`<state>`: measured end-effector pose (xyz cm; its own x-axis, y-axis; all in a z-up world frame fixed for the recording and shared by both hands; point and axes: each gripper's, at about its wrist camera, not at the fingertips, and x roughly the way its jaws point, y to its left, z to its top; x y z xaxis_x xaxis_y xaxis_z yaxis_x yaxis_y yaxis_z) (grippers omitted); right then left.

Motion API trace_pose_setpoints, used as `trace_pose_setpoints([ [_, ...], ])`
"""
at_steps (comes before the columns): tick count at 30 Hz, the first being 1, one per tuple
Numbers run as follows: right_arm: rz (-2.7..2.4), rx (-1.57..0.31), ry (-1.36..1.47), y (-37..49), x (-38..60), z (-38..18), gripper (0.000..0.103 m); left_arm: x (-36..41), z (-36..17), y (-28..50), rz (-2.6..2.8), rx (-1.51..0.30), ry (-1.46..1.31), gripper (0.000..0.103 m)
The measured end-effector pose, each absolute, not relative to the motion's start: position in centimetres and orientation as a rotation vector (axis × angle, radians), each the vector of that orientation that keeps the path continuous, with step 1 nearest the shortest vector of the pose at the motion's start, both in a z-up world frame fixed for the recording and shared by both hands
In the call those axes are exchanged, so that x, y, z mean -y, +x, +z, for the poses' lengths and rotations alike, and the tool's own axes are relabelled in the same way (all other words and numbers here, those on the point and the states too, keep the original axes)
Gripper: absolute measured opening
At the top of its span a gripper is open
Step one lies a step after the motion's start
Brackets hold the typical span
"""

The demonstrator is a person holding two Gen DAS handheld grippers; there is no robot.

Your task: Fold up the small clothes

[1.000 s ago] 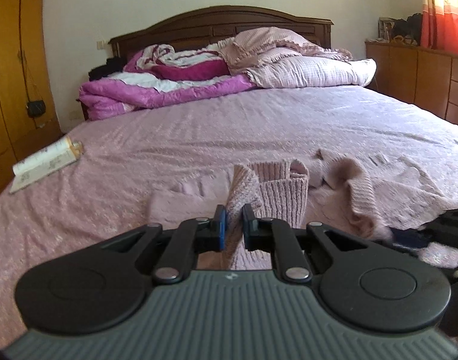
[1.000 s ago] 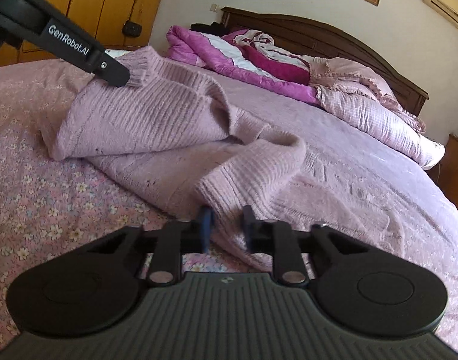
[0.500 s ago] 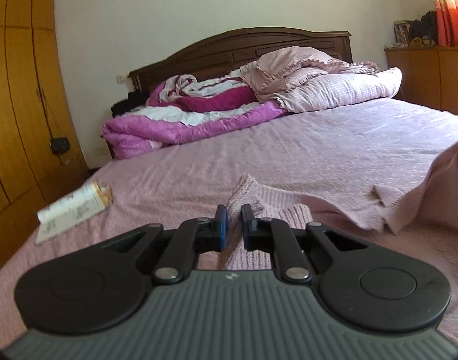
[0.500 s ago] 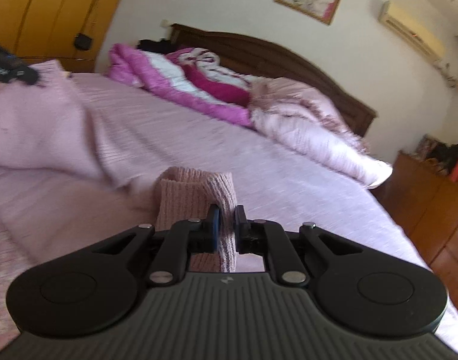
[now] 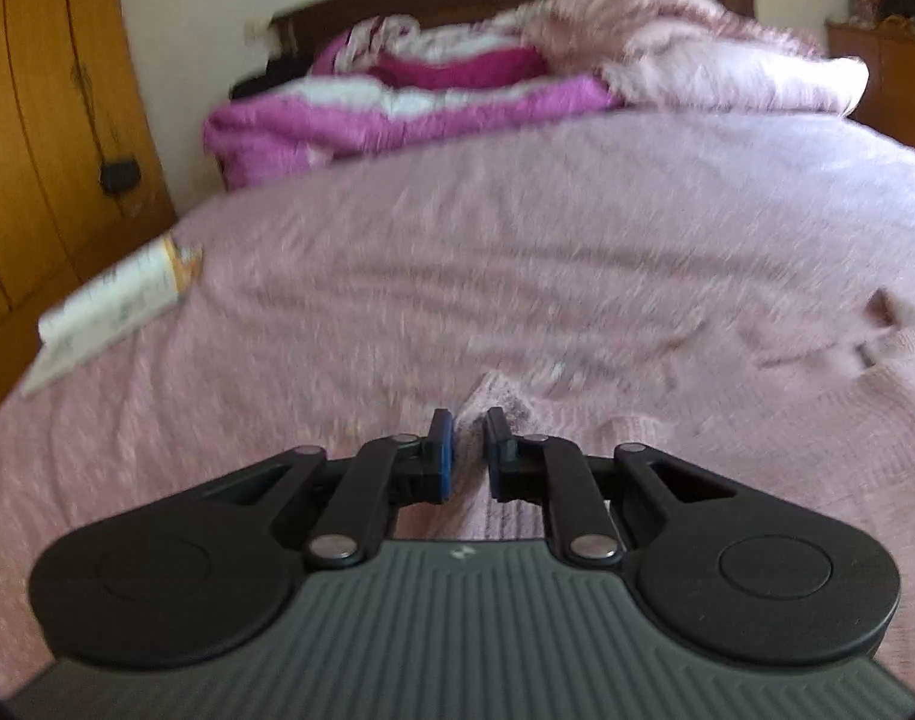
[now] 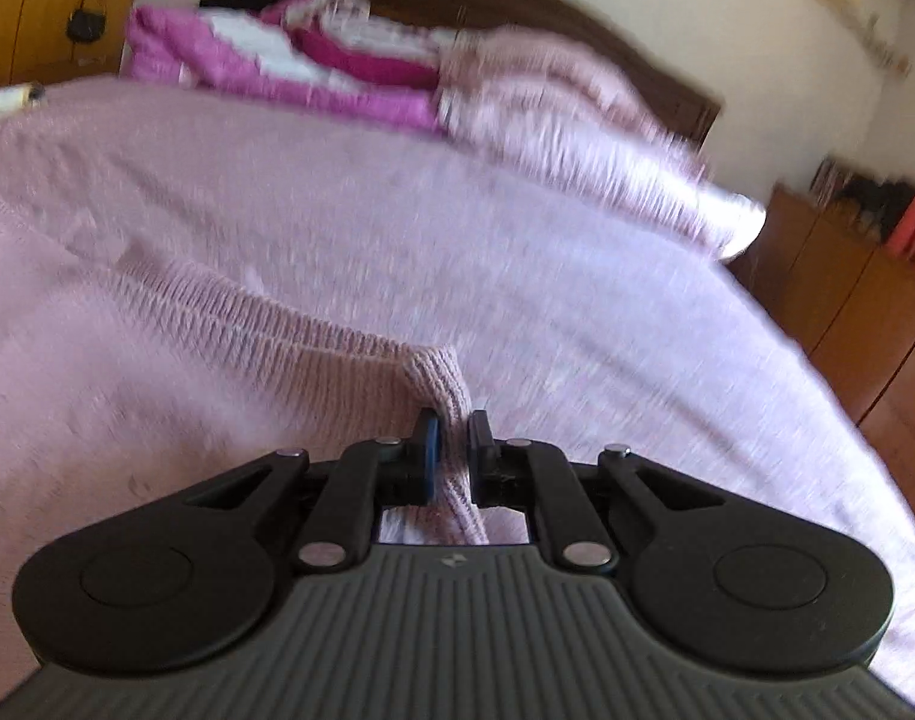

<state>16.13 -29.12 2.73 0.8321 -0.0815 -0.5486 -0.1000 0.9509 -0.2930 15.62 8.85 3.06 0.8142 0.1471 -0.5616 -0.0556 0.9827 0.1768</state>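
A pale pink knitted sweater point(image 6: 157, 372) lies spread on the pink bedspread point(image 6: 517, 228), its ribbed hem running from the left toward my right gripper. My right gripper point(image 6: 449, 426) is shut on a corner of that ribbed hem, low over the bed. My left gripper point(image 5: 468, 423) is shut on another corner of the sweater point(image 5: 727, 420), which stretches away to the right. Both views are blurred by motion.
Piled magenta and pink quilts point(image 5: 433, 102) and pillows lie at the dark wooden headboard. A white and orange packet point(image 5: 115, 306) lies at the bed's left edge. Wooden wardrobes point(image 5: 43, 120) stand on the left, a low wooden cabinet point(image 6: 841, 300) on the right.
Both grippers have lifted the sweater, carried it outward and come down, so the bunched sweater now lies stretched flat on the bed. Both stay shut on it.
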Motion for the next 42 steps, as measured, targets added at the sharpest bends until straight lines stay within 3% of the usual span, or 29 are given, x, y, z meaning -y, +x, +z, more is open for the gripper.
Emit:
trace_pose_setpoints([
  [4,-0.017,-0.633,-0.324,18.1,29.5,0.6,0.011,-10.1,2.4,16.1,0.107,-0.654,0.120,0.020],
  [8,-0.030,-0.642,-0.294,19.1,30.5,0.8,0.024,-11.4,3.1,16.0,0.106,-0.666,0.073,0.047],
  [9,-0.034,-0.640,-0.289,19.2,30.7,0.9,0.028,-11.6,3.4,15.9,0.100,-0.669,0.063,0.048],
  [15,-0.050,-0.637,-0.125,18.0,32.6,2.8,0.046,-12.2,5.0,14.1,0.042,-0.680,0.038,0.051],
  [18,-0.038,-0.638,-0.039,16.8,33.5,4.0,0.046,-12.1,5.7,13.1,0.026,-0.684,0.037,0.056],
  [31,0.060,-0.683,0.142,10.8,33.5,4.6,0.047,-10.9,6.2,8.3,0.016,-0.760,0.017,0.056],
  [35,0.041,-0.686,0.207,8.7,34.4,3.9,0.068,-11.2,6.3,6.7,0.021,-0.798,-0.034,0.056],
  [37,0.028,-0.684,0.224,7.6,34.6,3.8,0.076,-11.2,6.4,5.7,0.014,-0.807,-0.060,0.062],
  [39,0.023,-0.675,0.241,6.5,35.1,3.7,0.085,-11.1,6.4,4.6,0.021,-0.813,-0.085,0.075],
  [42,0.019,-0.667,0.290,5.0,35.9,3.5,0.092,-10.5,6.4,3.3,0.014,-0.828,-0.087,0.075],
])
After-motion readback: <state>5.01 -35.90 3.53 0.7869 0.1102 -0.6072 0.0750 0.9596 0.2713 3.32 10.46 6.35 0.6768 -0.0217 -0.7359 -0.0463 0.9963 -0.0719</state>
